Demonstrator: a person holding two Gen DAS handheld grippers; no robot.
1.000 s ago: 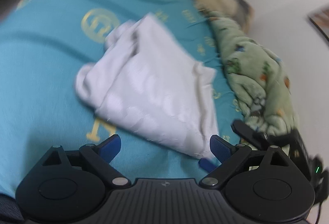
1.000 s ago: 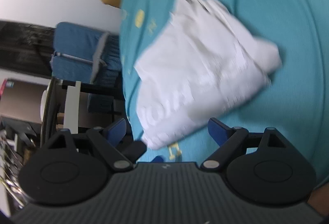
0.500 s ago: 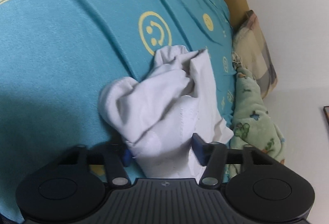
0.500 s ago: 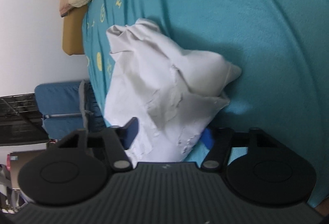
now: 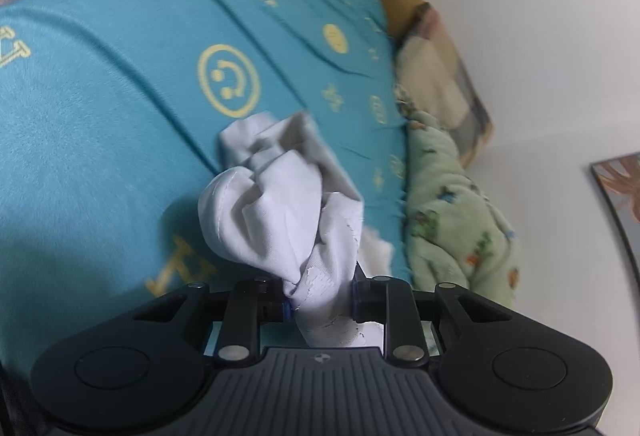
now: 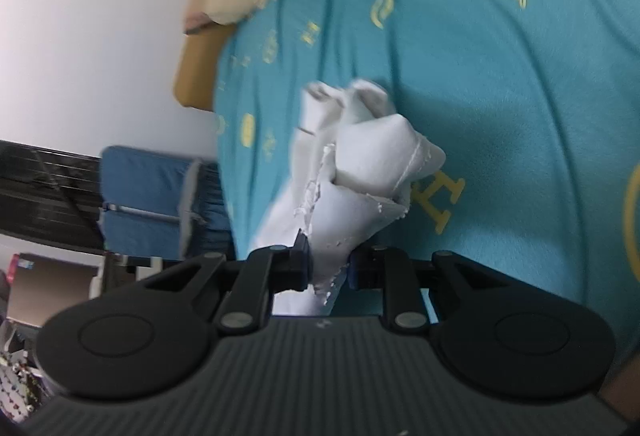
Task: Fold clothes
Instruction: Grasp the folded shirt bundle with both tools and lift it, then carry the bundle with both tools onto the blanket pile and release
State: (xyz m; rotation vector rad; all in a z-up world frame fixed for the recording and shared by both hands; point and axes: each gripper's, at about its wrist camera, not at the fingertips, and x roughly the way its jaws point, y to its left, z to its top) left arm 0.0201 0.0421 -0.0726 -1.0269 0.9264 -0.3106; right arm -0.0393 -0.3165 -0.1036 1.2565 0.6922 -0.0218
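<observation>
Folding looks barely begun: left gripper and right gripper each clamp the bunched, unfolded white garment above the bed.

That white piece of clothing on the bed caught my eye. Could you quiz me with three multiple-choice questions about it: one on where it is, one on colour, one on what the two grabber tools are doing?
1. Where is the white garment?
A. on the floor
B. bunched over the bedspread
C. draped on the blue chair

2. What colour are the bedspread's printed symbols?
A. yellow
B. red
C. black

3. What state are the left gripper and right gripper in?
A. both open, apart from the cloth
B. only one is closed
C. both shut on the cloth

Answers:
1. B, the cloth bunches up over the teal bedspread in both views.
2. A, the smiley and letters are yellow.
3. C, each view shows white fabric pinched between closed fingers.
</observation>
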